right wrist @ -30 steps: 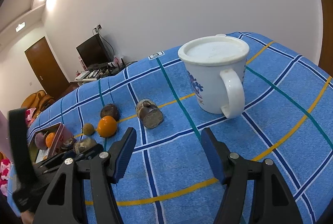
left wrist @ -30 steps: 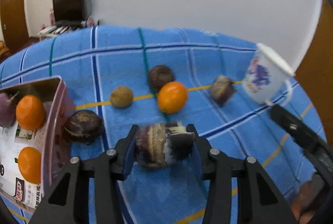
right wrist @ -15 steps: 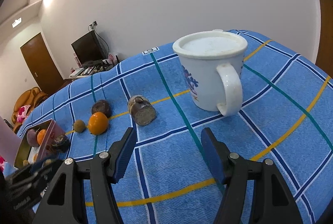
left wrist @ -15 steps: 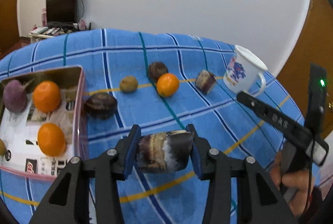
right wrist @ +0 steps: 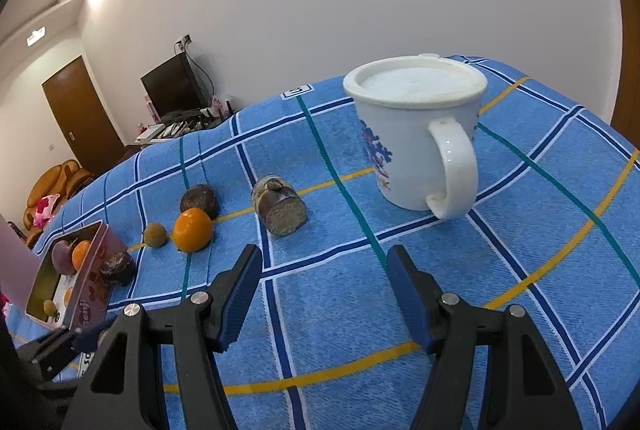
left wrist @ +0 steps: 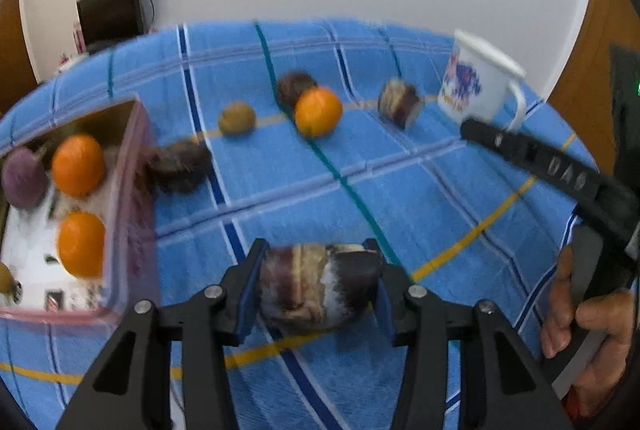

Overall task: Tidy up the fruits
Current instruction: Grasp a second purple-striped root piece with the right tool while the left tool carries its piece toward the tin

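The left gripper [left wrist: 318,290], jaws just eased slightly wider yet clamping the mottled purple-brown cut fruit chunk [left wrist: 316,288], has neared the pink rectangular tin [left wrist: 136,198], so drop-off looks close.

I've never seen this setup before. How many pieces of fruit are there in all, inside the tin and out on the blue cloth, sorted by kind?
Oranges: 3
Purple round fruit: 1
Small olive-brown fruits: 2
Dark round fruits: 2
Cut chunks: 2
Total: 10
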Tool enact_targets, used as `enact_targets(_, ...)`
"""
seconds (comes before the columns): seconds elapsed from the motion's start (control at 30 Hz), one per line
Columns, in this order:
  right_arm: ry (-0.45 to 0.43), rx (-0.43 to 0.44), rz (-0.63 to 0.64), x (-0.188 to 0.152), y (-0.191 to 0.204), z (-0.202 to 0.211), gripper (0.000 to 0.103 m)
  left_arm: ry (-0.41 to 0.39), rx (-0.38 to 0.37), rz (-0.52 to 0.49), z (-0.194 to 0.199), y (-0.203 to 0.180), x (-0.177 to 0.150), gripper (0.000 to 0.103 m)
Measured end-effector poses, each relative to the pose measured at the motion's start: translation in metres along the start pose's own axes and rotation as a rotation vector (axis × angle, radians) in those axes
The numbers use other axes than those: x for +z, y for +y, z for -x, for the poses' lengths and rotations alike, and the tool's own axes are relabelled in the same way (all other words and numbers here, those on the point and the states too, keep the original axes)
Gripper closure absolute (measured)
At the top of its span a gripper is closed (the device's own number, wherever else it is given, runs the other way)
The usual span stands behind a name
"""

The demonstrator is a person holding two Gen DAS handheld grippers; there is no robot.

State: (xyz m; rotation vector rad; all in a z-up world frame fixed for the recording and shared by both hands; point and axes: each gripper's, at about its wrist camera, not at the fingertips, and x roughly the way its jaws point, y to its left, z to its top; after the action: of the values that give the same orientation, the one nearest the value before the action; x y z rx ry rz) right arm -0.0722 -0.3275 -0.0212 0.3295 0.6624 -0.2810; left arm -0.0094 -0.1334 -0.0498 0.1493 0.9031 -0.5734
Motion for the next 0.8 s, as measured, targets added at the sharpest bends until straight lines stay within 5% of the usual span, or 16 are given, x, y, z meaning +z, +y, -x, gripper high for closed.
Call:
enact_targets(0.3,0.056,0.065,-0.023,0.017,0.003,-0.015,0.037,-0.048,-0.012,0.042,0.007,0.014,0.000,0.058)
enact_targets(0.47,0.086,0.026,0.085,0.038,0.024,-0.039,0.037,-0.133,0.015,0.011,0.028,0.008,0.002,0.058)
enact_targets(0.7,0.165,-0.025,0.165,0.040,0.041,-0.093,0.037,-0.154,0.039,0.019,0.033,0.011,0.008,0.058)
enact_targets(0.8,0.186,-0.031,0.166,0.039,0.041,-0.101,0.054,-0.154,0.051,0.019,0.033,0.012,0.008,0.058)
